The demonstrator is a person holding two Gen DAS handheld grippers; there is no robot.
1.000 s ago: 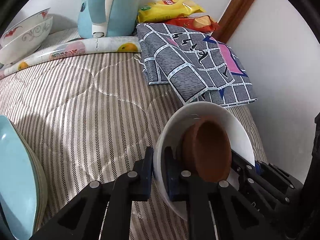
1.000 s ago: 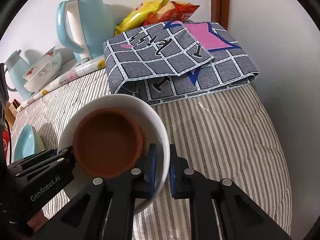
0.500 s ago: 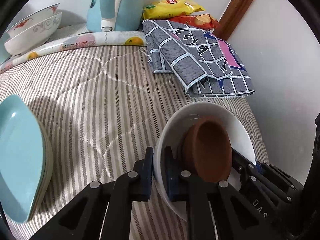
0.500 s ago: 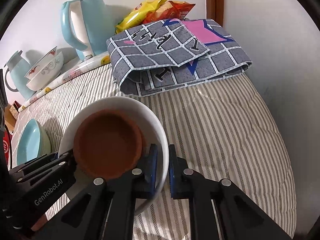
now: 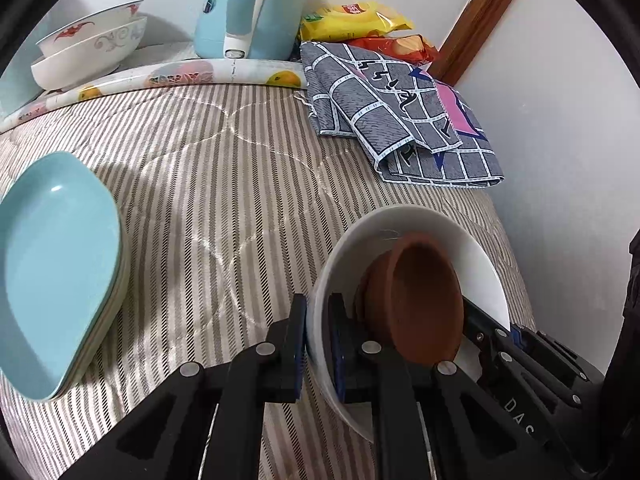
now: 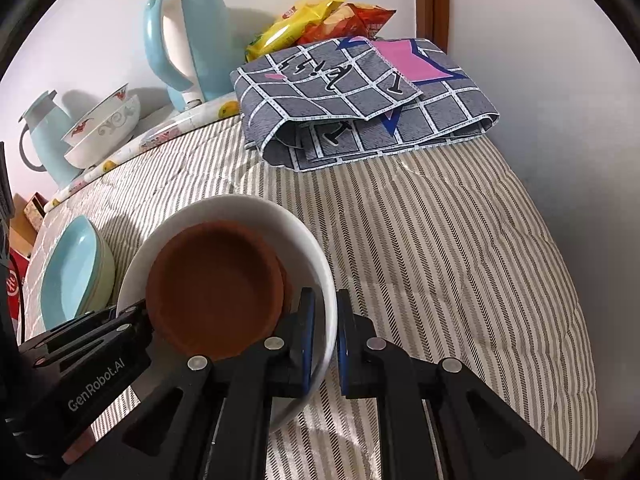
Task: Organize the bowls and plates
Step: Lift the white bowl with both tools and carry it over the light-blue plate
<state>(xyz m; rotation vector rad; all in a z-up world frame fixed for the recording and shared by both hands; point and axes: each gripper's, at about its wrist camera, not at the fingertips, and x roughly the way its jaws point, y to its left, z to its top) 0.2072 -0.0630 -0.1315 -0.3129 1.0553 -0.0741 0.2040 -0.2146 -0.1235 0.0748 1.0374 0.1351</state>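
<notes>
A white bowl (image 5: 472, 248) (image 6: 240, 208) with stacked brown clay bowls (image 5: 424, 304) (image 6: 212, 288) inside hangs above the striped cloth. My left gripper (image 5: 318, 344) is shut on the bowl's left rim. My right gripper (image 6: 323, 340) is shut on the opposite rim. A stack of light blue plates (image 5: 52, 264) (image 6: 72, 272) lies on the cloth to the left. Two white patterned bowls (image 5: 88, 52) (image 6: 104, 128) sit stacked at the far left back.
A light blue kettle (image 5: 248, 4) (image 6: 188, 40) stands at the back on a fruit-print mat (image 5: 160, 80). A folded grey checked cloth (image 5: 400, 120) (image 6: 360, 100) and snack bags (image 5: 352, 20) (image 6: 316, 16) lie at the back right by the wall. A second blue jug (image 6: 44, 136) stands far left.
Both grippers carried the white bowl leftward over the cloth. The blue plates have come further into view and nearer; the checked cloth has receded to the right.
</notes>
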